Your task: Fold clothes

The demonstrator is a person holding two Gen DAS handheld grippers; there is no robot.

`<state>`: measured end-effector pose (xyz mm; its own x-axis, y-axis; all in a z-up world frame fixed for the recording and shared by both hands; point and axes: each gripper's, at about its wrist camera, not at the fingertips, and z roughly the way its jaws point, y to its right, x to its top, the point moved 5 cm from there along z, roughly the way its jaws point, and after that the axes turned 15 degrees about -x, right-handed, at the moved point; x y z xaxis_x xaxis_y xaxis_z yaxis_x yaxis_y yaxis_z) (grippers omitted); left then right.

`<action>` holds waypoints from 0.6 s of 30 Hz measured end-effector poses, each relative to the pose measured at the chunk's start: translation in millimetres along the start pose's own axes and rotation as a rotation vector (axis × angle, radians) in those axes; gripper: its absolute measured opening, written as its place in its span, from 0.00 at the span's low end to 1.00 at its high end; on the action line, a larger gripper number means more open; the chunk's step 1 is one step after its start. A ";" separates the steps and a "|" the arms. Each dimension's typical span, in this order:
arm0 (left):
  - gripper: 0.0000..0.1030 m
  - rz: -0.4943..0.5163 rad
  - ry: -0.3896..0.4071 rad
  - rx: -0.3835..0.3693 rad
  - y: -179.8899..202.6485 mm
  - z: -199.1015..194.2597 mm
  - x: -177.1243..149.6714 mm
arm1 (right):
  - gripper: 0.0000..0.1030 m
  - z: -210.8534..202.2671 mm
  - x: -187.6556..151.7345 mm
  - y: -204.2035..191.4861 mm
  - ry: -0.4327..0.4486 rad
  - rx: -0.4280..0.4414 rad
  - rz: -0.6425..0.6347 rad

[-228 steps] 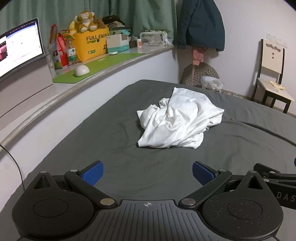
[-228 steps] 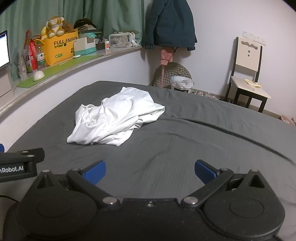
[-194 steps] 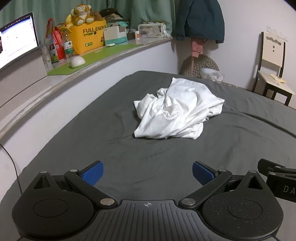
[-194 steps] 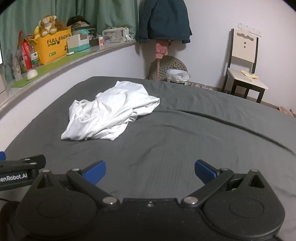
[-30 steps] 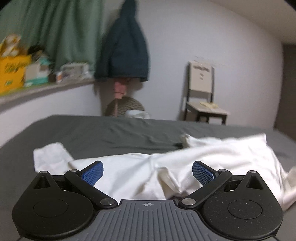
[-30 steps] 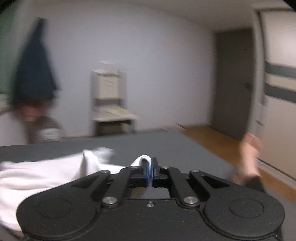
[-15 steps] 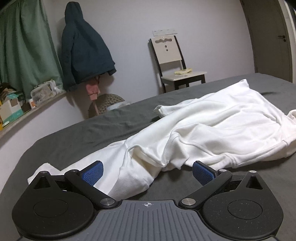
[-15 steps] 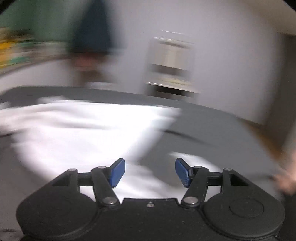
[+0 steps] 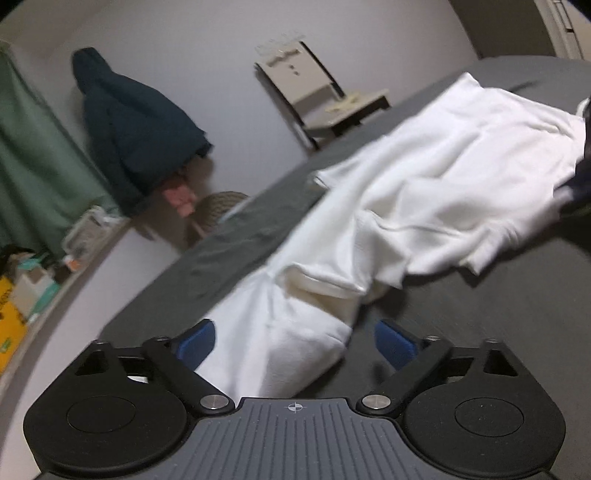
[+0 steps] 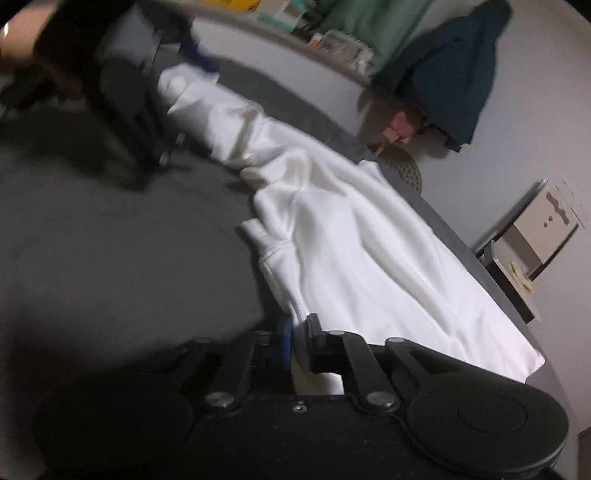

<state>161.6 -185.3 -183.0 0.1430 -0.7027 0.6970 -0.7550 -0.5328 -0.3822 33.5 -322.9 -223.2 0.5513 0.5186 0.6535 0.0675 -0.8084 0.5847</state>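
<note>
A white garment (image 9: 424,177) lies spread and rumpled across the grey bed (image 9: 480,314). My left gripper (image 9: 293,345) straddles the end of one sleeve (image 9: 295,332). Its jaws are closing, the cloth lies between the blue pads, and a gap shows beside the right pad (image 9: 393,347). My right gripper (image 10: 298,338) is shut on the garment's (image 10: 351,240) near edge, with white cloth pinched between its pads. It also shows as a dark blurred shape at the far right of the left wrist view.
A dark jacket (image 9: 136,129) hangs on the wall beyond the bed, with a round wicker seat (image 9: 218,210) below it. A pale chair (image 9: 325,96) stands at the far side. A curved ledge (image 10: 280,33) with boxes and a green curtain (image 9: 33,177) runs along one side.
The right gripper was open half a second ago and is now shut on the garment's edge, after swinging down and rolling. The left gripper has rolled, come lower, and its jaws have narrowed around the sleeve.
</note>
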 end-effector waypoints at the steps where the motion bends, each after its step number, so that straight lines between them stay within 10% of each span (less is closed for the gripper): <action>1: 0.70 0.003 -0.008 -0.016 0.5 3.3 -1.2 | 0.05 -10.2 -8.1 5.9 0.009 -0.004 0.014; 6: 0.04 0.030 -0.040 -0.044 0.2 8.3 -7.7 | 0.04 -48.7 -28.7 44.3 0.034 0.009 0.076; 18: 0.03 0.404 0.088 -0.163 -6.5 -117.2 -21.0 | 0.04 -143.8 -70.3 124.0 0.095 0.232 0.350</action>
<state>88.5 -111.8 -124.1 -0.2343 -0.7928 0.5627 -0.8308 -0.1372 -0.5393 -116.5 -419.6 -127.6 0.4958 0.2168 0.8409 0.0815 -0.9757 0.2035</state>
